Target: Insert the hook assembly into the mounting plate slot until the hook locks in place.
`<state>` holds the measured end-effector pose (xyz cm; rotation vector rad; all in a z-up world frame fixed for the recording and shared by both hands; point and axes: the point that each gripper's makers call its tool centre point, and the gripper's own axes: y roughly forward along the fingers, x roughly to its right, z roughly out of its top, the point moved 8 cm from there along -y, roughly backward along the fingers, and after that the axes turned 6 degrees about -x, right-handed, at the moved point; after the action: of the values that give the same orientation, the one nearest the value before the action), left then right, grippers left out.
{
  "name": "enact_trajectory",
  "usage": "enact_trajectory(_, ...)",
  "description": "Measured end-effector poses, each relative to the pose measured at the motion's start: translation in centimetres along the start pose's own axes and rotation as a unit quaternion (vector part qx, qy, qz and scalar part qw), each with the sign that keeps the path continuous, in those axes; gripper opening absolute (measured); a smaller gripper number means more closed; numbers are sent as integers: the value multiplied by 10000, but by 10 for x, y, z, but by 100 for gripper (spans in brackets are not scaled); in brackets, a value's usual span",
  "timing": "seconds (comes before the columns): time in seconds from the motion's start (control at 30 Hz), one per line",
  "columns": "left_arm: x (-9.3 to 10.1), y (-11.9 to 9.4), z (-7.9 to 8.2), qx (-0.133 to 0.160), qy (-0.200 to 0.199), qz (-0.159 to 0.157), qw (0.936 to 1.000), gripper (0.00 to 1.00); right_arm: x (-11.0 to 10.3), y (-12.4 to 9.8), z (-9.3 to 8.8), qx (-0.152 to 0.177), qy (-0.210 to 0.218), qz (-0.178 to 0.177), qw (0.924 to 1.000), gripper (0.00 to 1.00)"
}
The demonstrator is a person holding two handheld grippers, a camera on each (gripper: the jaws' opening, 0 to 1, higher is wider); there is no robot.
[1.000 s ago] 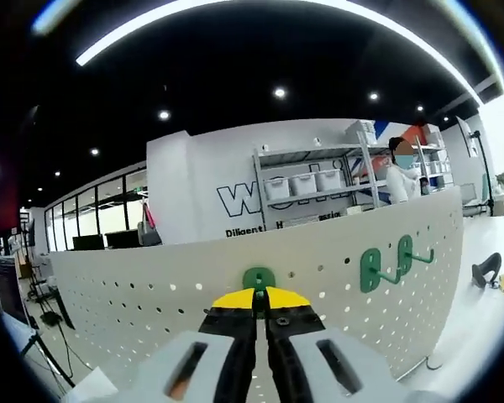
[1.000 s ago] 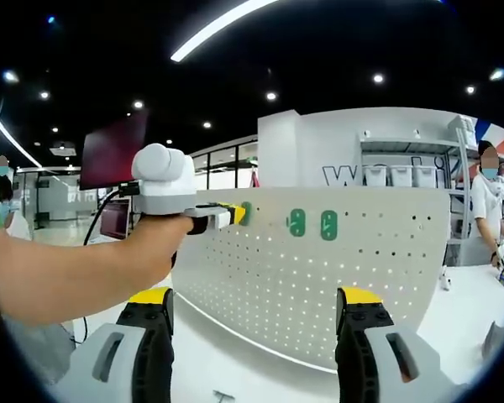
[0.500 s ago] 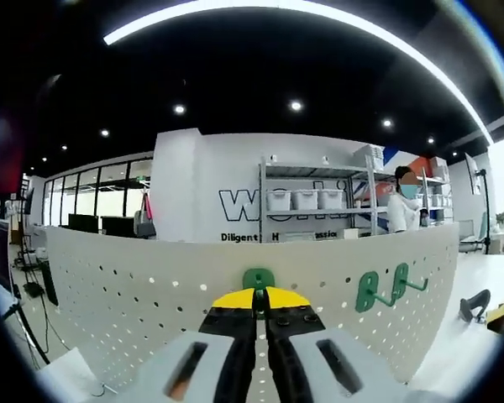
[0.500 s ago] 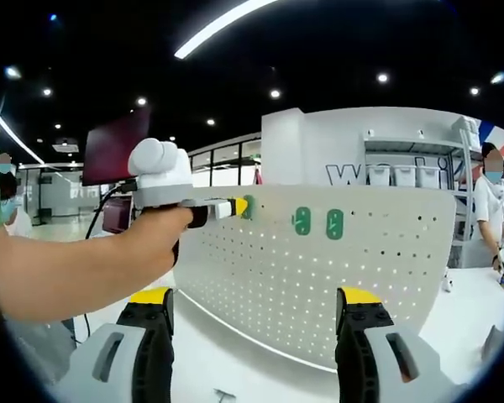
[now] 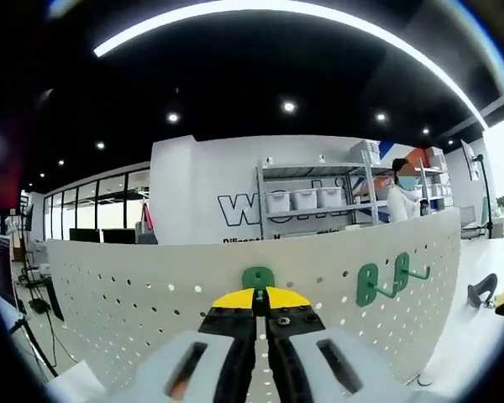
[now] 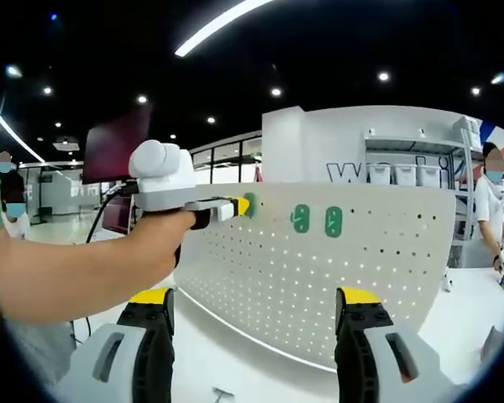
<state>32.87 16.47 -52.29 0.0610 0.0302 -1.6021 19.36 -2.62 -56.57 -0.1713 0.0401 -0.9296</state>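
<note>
while the left gripper (image 5: 260, 295) is clenched on the green hook (image 5: 258, 278) against the upright white pegboard (image 5: 134, 285) near its top edge, the right gripper (image 6: 256, 302) hangs released, jaws wide, before that pegboard, two more green hooks (image 5: 378, 280) mounted alongside.

The mounting plate (image 5: 151, 290) is a white perforated panel with a smooth, matt painted finish. The hook assembly (image 5: 258, 278) and the two hooks (image 5: 382, 277) to its right look like smooth green plastic with a slight sheen. The left tongs (image 5: 261, 300) have matt yellow tips over black, grey-bodied plastic. The table (image 6: 235, 357) is smooth, glossy white.
</note>
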Motion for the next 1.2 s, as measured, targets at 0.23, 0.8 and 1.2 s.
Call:
enact_trajectory(0.23, -3, 0, -3, -8, 34, -2, 10000, 2, -3, 4, 1, -20, -17, 44, 10000, 80)
enact_trajectory(0.8, -2, 1, -7, -25, 27, -5, 10000, 2, -3, 4, 0, -46, -33, 24, 10000, 80)
enact_trajectory(1.2, -1, 4, -10, -27, 104, 33, 9999, 2, -2, 5, -1, -71, -37, 30, 10000, 80)
